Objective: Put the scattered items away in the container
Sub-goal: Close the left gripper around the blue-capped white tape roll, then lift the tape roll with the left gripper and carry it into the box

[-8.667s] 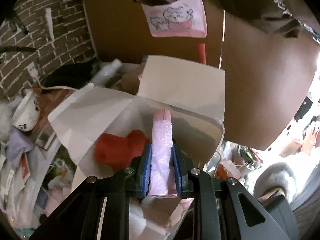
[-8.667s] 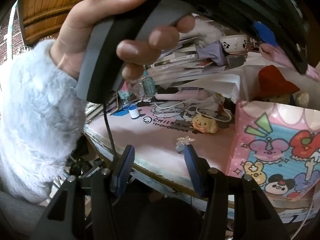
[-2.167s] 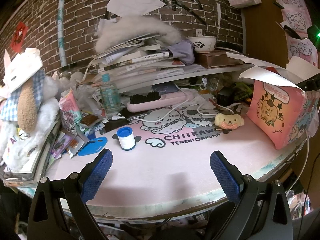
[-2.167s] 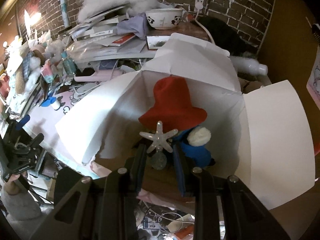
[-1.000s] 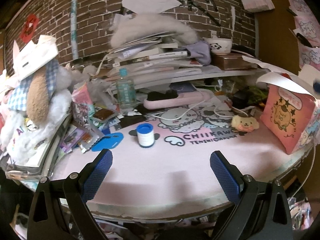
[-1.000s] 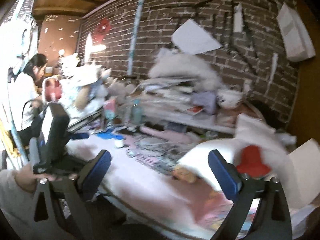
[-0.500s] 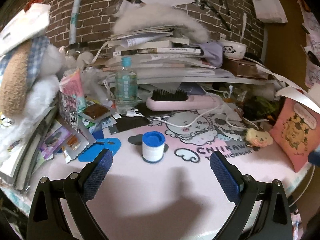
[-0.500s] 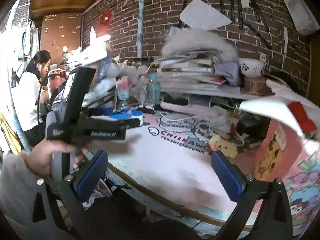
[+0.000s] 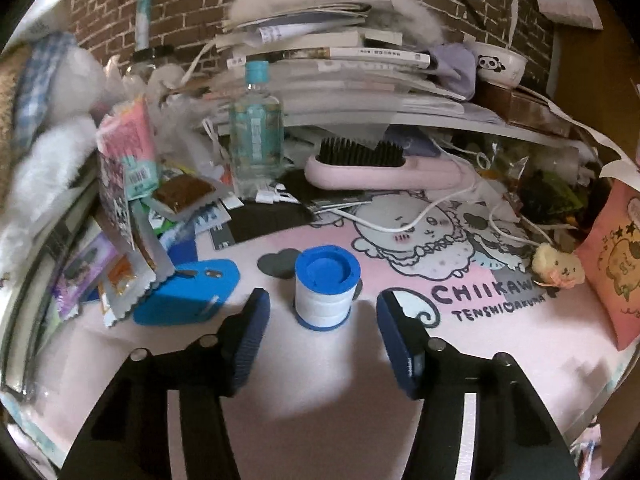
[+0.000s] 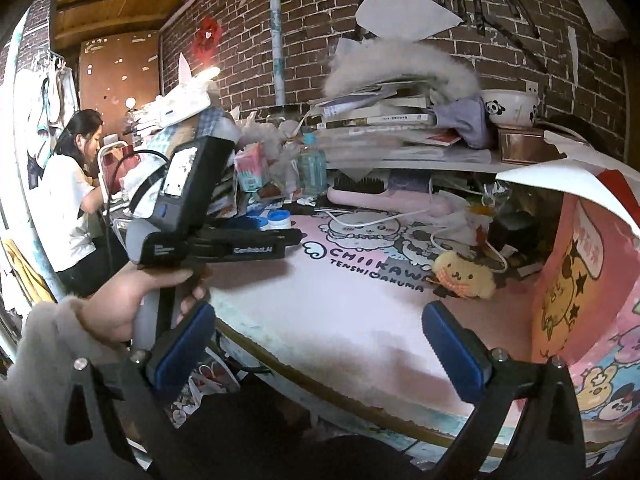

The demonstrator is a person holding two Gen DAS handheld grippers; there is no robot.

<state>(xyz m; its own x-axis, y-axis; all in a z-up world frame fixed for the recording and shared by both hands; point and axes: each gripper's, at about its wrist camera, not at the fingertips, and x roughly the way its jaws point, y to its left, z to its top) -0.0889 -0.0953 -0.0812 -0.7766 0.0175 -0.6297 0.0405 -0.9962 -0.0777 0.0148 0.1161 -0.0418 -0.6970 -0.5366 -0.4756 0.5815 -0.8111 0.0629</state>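
The pink box (image 10: 576, 280) stands at the mat's (image 9: 304, 400) right edge, cut off by the frame (its inside hidden). The white roll (image 9: 325, 292), blue-capped, stands upright mid-mat, between the left gripper's (image 9: 322, 322) spread jaws, untouched. The right gripper (image 10: 320, 354) gapes empty near the box.

A white spool with a blue cap (image 9: 325, 288) is standing upright on the pink mat; a yellow plush puppy (image 9: 557, 265) is lying on the mat's printed lettering, just beside the container; the container, a pink cartoon-printed box (image 10: 592, 292), is sitting at the mat's right edge with 1 white flap (image 10: 568, 184) folding outward over its open top.
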